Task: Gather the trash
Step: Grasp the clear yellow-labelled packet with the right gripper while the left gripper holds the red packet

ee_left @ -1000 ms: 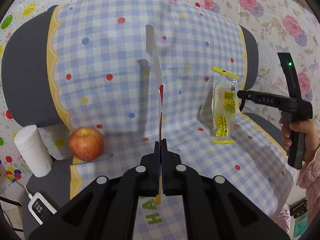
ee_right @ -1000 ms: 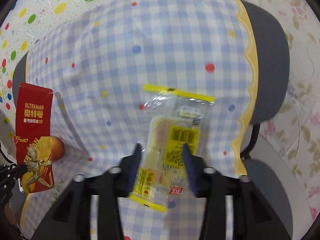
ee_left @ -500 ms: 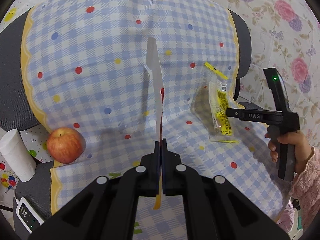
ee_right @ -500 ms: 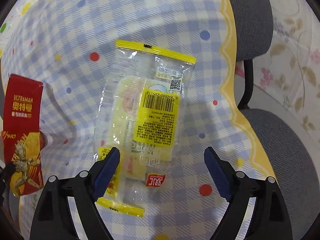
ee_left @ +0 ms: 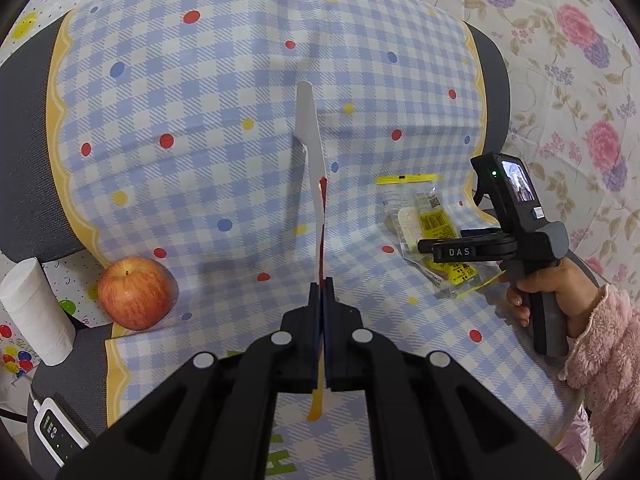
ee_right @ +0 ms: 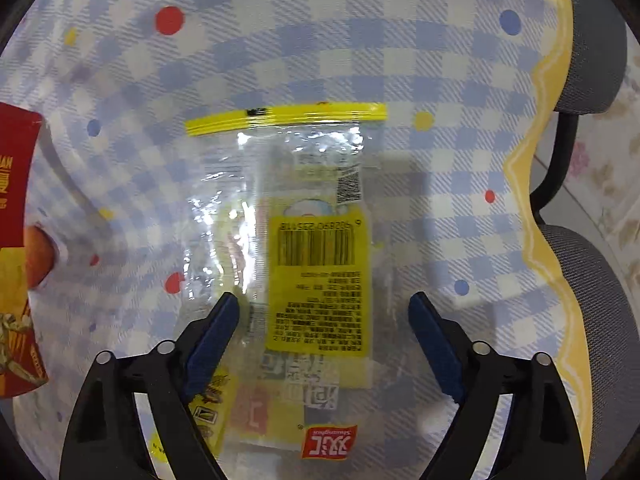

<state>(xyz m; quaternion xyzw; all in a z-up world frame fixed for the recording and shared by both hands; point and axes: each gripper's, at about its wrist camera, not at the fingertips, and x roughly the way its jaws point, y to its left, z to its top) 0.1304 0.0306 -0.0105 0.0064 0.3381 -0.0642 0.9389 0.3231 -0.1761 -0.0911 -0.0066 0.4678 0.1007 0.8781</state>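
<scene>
My left gripper [ee_left: 322,284] is shut on a flat red Ultraman wrapper [ee_left: 316,168], held edge-on above the blue checked cloth [ee_left: 200,160]; the wrapper also shows at the left edge of the right wrist view [ee_right: 16,240]. A clear and yellow snack wrapper [ee_right: 304,256] lies flat on the cloth. My right gripper [ee_right: 324,304] is open and low over it, its blue fingers on either side of the yellow label. In the left wrist view the right gripper [ee_left: 440,250] sits over that wrapper [ee_left: 432,224].
A red apple [ee_left: 136,292] rests at the cloth's left edge, beside a white paper roll [ee_left: 34,312]. A white device with a cable [ee_left: 56,436] lies at the lower left. Grey chair cushions [ee_right: 592,40] show past the cloth's yellow border. Floral wallpaper [ee_left: 580,60] is behind.
My right gripper has opened wide and dropped closer onto the yellow snack wrapper. My left gripper still holds the red wrapper and has shifted slightly over the cloth.
</scene>
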